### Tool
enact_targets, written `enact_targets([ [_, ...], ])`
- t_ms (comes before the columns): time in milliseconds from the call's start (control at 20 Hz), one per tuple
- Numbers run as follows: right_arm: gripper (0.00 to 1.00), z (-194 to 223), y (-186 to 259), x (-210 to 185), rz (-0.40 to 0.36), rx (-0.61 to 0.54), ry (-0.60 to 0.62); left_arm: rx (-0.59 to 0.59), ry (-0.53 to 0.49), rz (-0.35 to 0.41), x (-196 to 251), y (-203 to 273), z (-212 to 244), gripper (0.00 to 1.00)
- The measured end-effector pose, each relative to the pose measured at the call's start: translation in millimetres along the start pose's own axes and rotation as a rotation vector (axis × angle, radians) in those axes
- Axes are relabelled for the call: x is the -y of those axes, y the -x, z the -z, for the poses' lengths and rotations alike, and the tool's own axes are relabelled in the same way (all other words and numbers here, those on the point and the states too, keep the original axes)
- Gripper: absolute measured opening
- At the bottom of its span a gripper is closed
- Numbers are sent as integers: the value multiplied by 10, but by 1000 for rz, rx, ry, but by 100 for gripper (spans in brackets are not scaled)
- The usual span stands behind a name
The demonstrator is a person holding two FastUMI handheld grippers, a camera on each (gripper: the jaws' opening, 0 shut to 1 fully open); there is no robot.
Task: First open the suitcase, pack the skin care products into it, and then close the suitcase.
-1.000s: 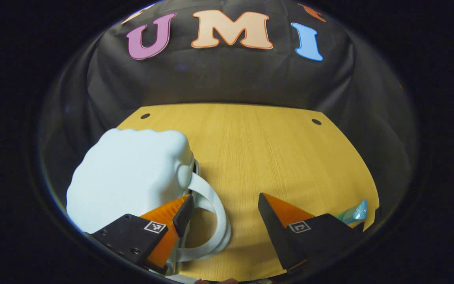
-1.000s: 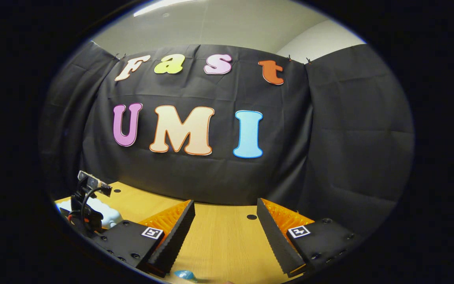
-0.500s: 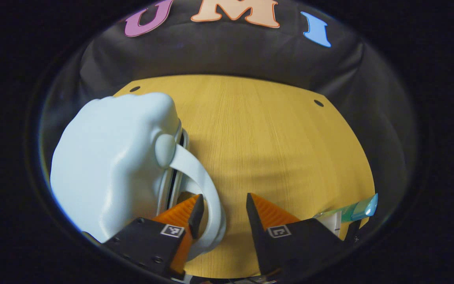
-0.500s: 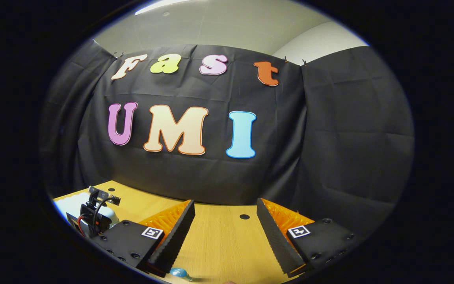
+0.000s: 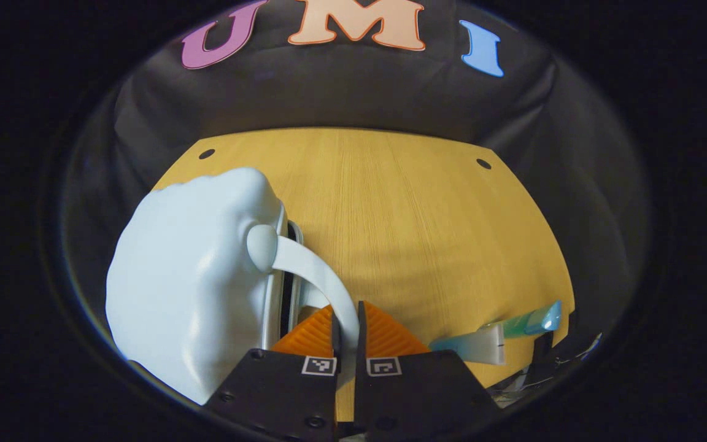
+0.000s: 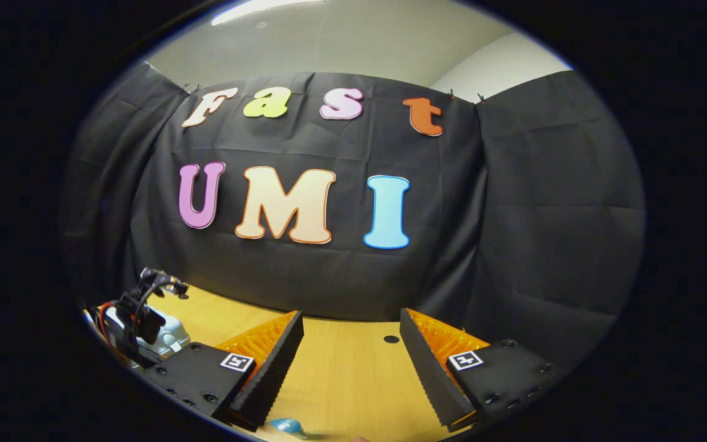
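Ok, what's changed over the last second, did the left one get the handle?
Yes. The left gripper moved in and its jaws closed on the suitcase handle; a second ago they stood wide open. The right gripper stayed open above the table, and the tube hasn't moved.

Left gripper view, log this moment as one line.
left claw: shut on suitcase handle | suitcase: closed | right claw: open | tube: on table

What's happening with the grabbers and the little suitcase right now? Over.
Left gripper shut on the suitcase handle. Right gripper open, holding nothing, above the table. Pale blue suitcase barely ajar. Skin care tube waiting on the table, nothing in the way.
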State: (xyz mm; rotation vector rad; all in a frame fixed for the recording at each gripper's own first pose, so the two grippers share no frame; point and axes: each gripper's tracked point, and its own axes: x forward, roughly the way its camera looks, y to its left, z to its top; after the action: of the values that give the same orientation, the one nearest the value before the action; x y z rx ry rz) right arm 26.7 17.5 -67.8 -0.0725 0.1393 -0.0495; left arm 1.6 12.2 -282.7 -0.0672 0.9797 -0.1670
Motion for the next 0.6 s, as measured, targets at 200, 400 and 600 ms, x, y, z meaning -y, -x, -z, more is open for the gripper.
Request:
enact_targets([
  [200, 99, -28, -13, -156, -32, 11, -13, 79, -22, 0, 32, 277, -223, 2],
  [400, 99, -44, -25, -314, -57, 14, -28, 144, -11, 6, -53, 477, -366, 1],
  [600, 99, -69, -36, -506, -81, 21, -30, 218, -25, -21, -333, 807, -621, 1],
])
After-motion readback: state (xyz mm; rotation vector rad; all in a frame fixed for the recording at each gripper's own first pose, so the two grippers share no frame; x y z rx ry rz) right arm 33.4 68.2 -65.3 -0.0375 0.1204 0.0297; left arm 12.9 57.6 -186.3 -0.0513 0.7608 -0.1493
